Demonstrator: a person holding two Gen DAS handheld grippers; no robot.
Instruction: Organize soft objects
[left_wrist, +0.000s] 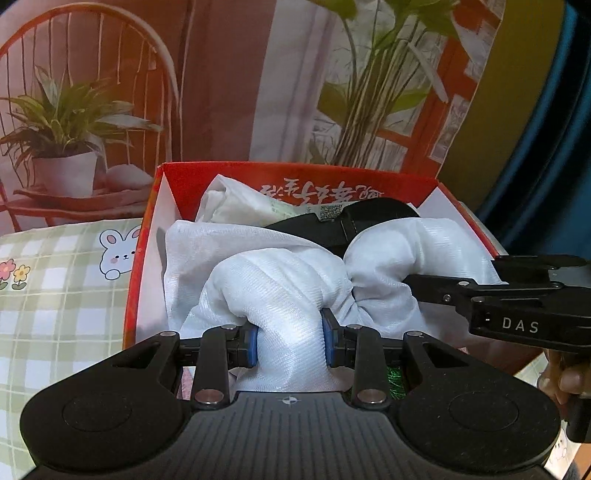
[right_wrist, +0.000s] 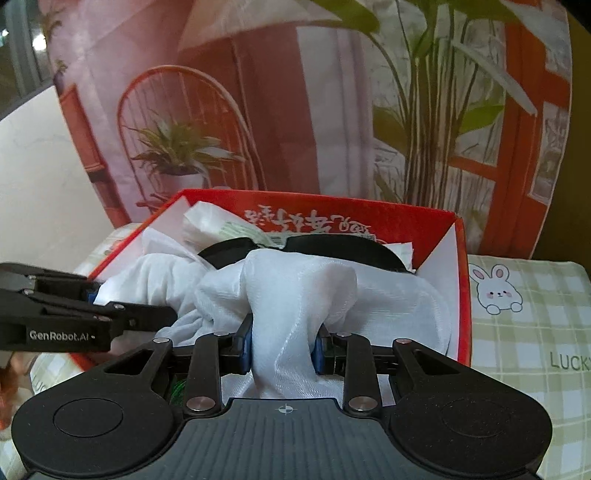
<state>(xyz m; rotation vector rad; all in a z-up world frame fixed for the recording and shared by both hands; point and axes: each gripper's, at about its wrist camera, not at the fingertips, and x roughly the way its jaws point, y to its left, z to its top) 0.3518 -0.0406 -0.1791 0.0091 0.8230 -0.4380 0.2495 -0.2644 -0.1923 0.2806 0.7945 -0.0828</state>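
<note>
A white sheer cloth (left_wrist: 280, 280) lies bunched in a red cardboard box (left_wrist: 295, 181) with white inner walls. My left gripper (left_wrist: 290, 343) is shut on a fold of the cloth at the box's near side. My right gripper (right_wrist: 282, 349) is shut on another fold of the same cloth (right_wrist: 295, 291). In the left wrist view the right gripper (left_wrist: 417, 284) reaches in from the right. In the right wrist view the left gripper (right_wrist: 162, 317) reaches in from the left. A black soft item (left_wrist: 343, 221) and a white plastic bag (left_wrist: 236, 206) lie deeper in the box (right_wrist: 458, 295).
The box stands on a green checked tablecloth (left_wrist: 55, 295) with a bunny print (right_wrist: 496, 290). A printed backdrop (left_wrist: 221, 92) of a chair and potted plants hangs right behind the box. Something green (left_wrist: 395, 380) shows under the cloth near my left fingers.
</note>
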